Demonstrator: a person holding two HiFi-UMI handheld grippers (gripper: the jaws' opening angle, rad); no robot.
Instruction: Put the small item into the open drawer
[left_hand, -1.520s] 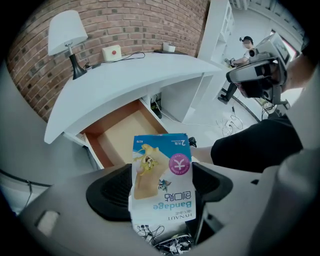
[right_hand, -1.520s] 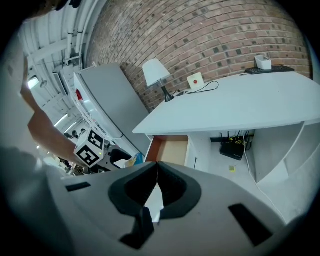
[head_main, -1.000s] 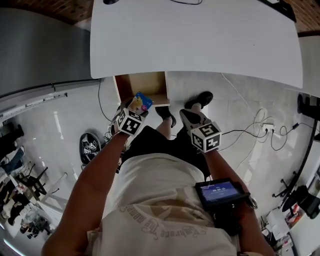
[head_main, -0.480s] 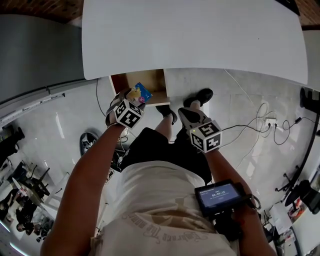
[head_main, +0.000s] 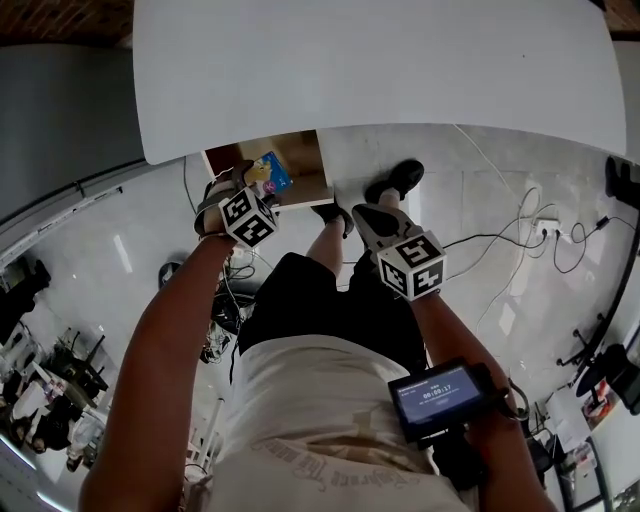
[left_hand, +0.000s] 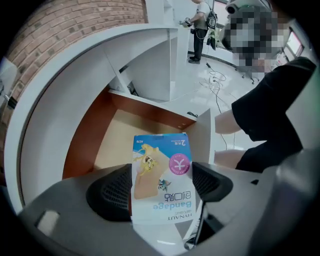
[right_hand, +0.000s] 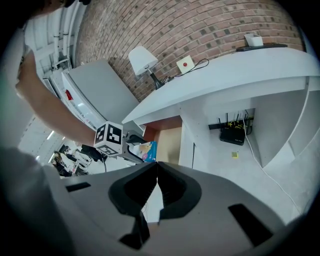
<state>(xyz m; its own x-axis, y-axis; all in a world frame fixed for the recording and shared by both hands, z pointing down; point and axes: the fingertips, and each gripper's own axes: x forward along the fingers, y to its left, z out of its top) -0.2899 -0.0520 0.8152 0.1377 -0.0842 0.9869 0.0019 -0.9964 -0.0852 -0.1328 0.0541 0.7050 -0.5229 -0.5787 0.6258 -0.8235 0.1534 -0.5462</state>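
Observation:
A small blue and white bandage box (left_hand: 161, 180) is clamped between the two black pads of my left gripper (left_hand: 161, 189). In the head view the box (head_main: 268, 172) hangs over the front of the open drawer (head_main: 303, 160), whose wooden inside (left_hand: 120, 135) shows bare beneath the white desk. My left gripper (head_main: 256, 188) is at the drawer's left front corner. To the right and nearer the person, my right gripper (head_main: 368, 222) is shut with nothing in it, its jaws (right_hand: 157, 176) meeting. From the right gripper view the box (right_hand: 146, 150) and drawer (right_hand: 170, 137) lie ahead to the left.
The white desk top (head_main: 380, 70) overhangs the drawer. The person's shoes (head_main: 395, 184) stand on the pale floor just right of the drawer, with cables (head_main: 520, 240) further right. A lamp (right_hand: 141, 59) sits on the desk and a black router (right_hand: 233, 135) under it.
My left gripper has carried the bandage box forward and slightly left, from in front of the drawer to over its front part. The right gripper has hardly moved.

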